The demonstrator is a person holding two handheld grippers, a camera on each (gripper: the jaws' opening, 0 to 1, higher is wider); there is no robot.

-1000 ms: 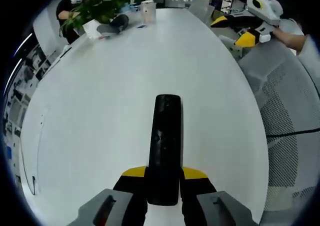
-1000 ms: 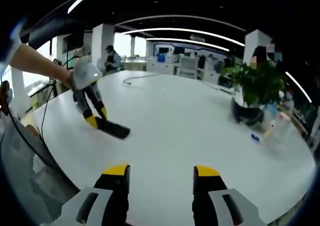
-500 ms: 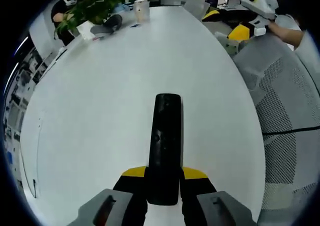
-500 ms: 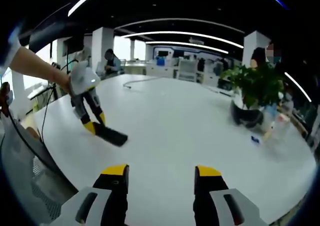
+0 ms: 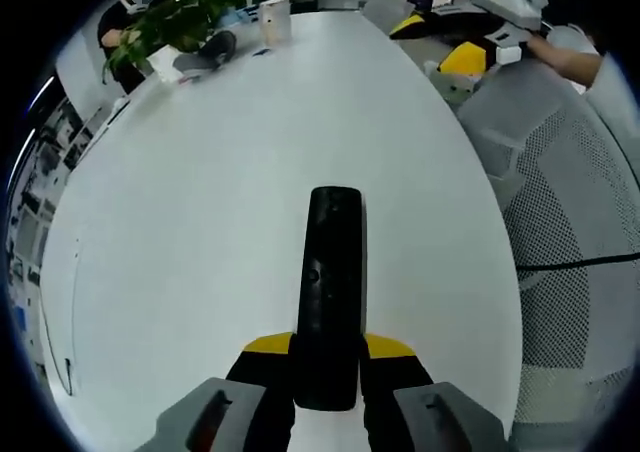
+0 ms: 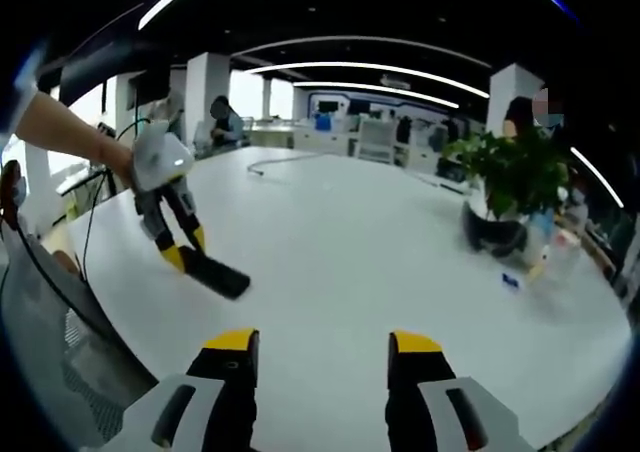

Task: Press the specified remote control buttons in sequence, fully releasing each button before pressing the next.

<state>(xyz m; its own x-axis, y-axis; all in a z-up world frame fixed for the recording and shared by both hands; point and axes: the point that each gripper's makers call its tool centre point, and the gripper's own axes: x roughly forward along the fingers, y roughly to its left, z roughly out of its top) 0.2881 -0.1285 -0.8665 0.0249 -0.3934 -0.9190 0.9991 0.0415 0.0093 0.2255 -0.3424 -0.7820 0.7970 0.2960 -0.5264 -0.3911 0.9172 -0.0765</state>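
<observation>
Large open office, dark ceiling with long curved light strips, white pillars, desks and screens far back. A big white oval table (image 6: 380, 242) takes up most of both views; its top is bare and glossy apart from a cluster at the far end: a potted plant (image 6: 505, 187) in a dark pot, a pale cup (image 5: 272, 17) just beside it, small blurred items nearby. A grey mesh chair (image 5: 565, 222) stands at the table's edge in the left gripper view. A person sits behind the plant.

Left gripper (image 5: 328, 350): jaws clamped on the near end of a black remote (image 5: 330, 282), which points straight out along the jaws, above the tabletop. In the right gripper view the same gripper holds the remote tilted, its far end down near the table.

Right gripper (image 6: 320, 347): jaws spread apart, nothing between them, raised above the table edge.

Against the earlier frames: the remote sits the same in the left jaws; the left gripper has shifted slightly toward the near table edge in the right gripper view.
</observation>
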